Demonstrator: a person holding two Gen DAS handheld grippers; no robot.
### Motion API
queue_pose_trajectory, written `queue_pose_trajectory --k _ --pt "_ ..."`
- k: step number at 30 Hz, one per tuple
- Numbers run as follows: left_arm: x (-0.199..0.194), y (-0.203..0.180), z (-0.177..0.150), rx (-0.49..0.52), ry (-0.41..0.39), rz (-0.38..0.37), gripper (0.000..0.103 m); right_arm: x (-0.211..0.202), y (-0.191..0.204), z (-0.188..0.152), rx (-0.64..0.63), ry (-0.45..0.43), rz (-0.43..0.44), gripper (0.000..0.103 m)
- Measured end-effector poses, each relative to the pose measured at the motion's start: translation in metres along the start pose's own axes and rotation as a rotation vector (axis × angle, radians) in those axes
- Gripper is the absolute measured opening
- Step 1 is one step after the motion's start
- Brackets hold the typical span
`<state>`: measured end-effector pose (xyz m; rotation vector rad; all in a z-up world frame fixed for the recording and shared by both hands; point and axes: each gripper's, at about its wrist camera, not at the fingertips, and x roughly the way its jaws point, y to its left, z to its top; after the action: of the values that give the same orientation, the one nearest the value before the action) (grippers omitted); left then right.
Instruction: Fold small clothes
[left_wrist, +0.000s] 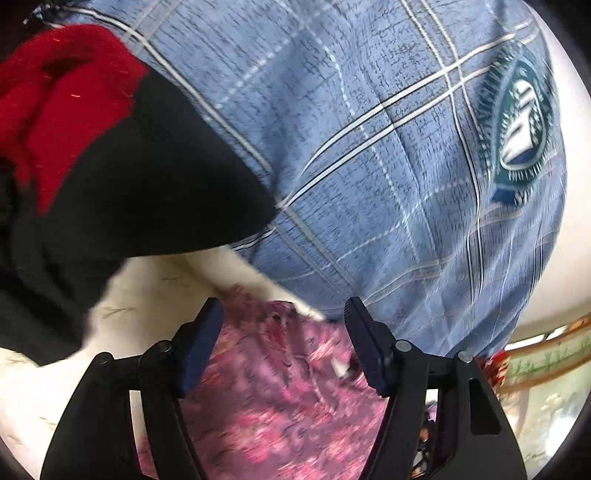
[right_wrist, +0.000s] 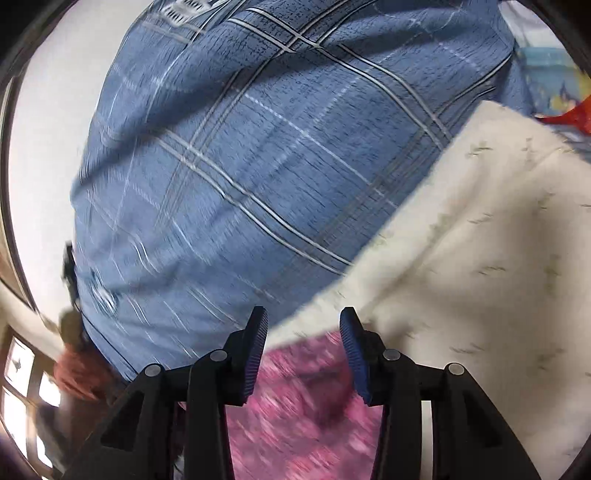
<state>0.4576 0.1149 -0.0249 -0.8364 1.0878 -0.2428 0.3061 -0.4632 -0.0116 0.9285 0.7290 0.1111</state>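
A pink patterned small garment (left_wrist: 280, 398) lies under my left gripper (left_wrist: 282, 347), whose jaws stand open above it, holding nothing. The same pink garment (right_wrist: 303, 413) lies under my right gripper (right_wrist: 303, 354), also open and empty. A cream cloth with small dark marks (right_wrist: 480, 258) lies right of the pink garment, and shows in the left wrist view (left_wrist: 155, 295) too. Both views are motion-blurred.
A blue plaid bedsheet (left_wrist: 369, 147) with a round teal emblem (left_wrist: 521, 122) covers the surface (right_wrist: 240, 166). A black and red garment (left_wrist: 110, 166) lies at the left. The bed's edge and a patterned floor (left_wrist: 546, 387) show at the right.
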Motion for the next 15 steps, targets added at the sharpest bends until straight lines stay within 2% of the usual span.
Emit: queue_pose_trajectory --k 2,4,7,10,11,12,13,15 --pt "0.0 0.002 -0.012 0.067 0.047 0.004 0.067 -0.002 -0.002 -0.014 -0.008 0.071 0.072 0.046" --pt "0.004 -0.002 -0.035 0.188 0.12 0.016 0.067 0.001 -0.002 -0.029 -0.009 0.162 0.128 0.051" --pt "0.02 -0.013 -0.071 0.383 0.211 0.075 0.067 0.022 0.003 -0.044 -0.045 0.247 0.052 0.053" --pt "0.04 -0.025 -0.086 0.463 0.231 0.147 0.067 0.042 0.005 -0.04 -0.029 0.197 0.008 0.052" --pt "0.045 -0.028 -0.085 0.468 0.217 0.162 0.067 0.046 0.009 -0.037 -0.035 0.188 0.01 0.04" --pt "0.051 -0.034 -0.08 0.461 0.198 0.177 0.066 0.051 0.015 -0.032 -0.06 0.171 0.004 0.01" --pt "0.055 -0.038 -0.076 0.451 0.185 0.182 0.059 0.054 0.021 -0.026 -0.077 0.153 0.015 0.005" --pt "0.067 -0.045 -0.05 0.394 0.127 0.209 0.049 0.058 0.03 -0.014 -0.066 0.086 0.016 0.005"
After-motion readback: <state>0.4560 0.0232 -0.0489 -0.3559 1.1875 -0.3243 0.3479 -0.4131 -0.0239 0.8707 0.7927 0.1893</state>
